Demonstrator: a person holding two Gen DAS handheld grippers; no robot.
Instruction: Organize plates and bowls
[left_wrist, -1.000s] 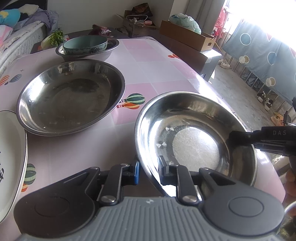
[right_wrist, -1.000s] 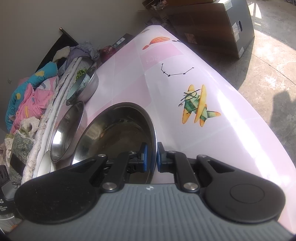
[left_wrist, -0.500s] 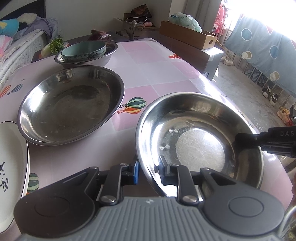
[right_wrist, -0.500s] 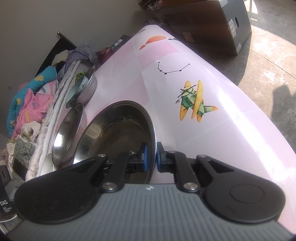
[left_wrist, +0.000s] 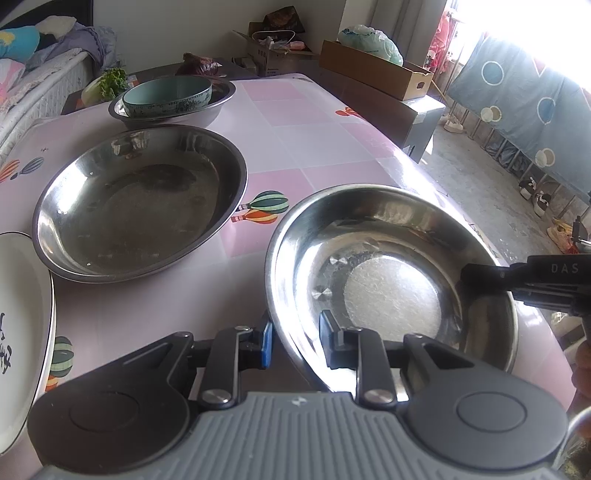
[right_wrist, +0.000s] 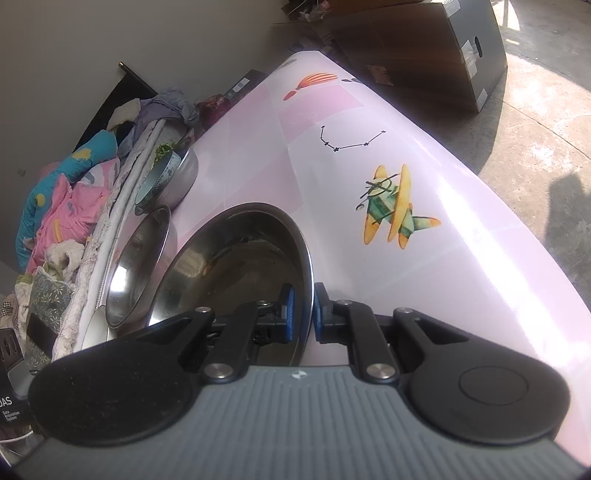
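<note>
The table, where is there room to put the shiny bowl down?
Most room is on the pink table around the yellow plane picture, on the far side of the shiny bowl from the other dishes. There is also bare cloth past the balloon picture. It is crowded beside the big steel bowl, white plate and blue bowl.

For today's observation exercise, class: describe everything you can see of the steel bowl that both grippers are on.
The steel bowl is round, shallow and shiny, with a flat base and a thin rolled rim. It is empty and sits at the edge of the pink table. The right hand-held gripper is shut on its rim. The left hand-held gripper straddles the near rim, its jaws opening. Nothing else touches it.
</note>
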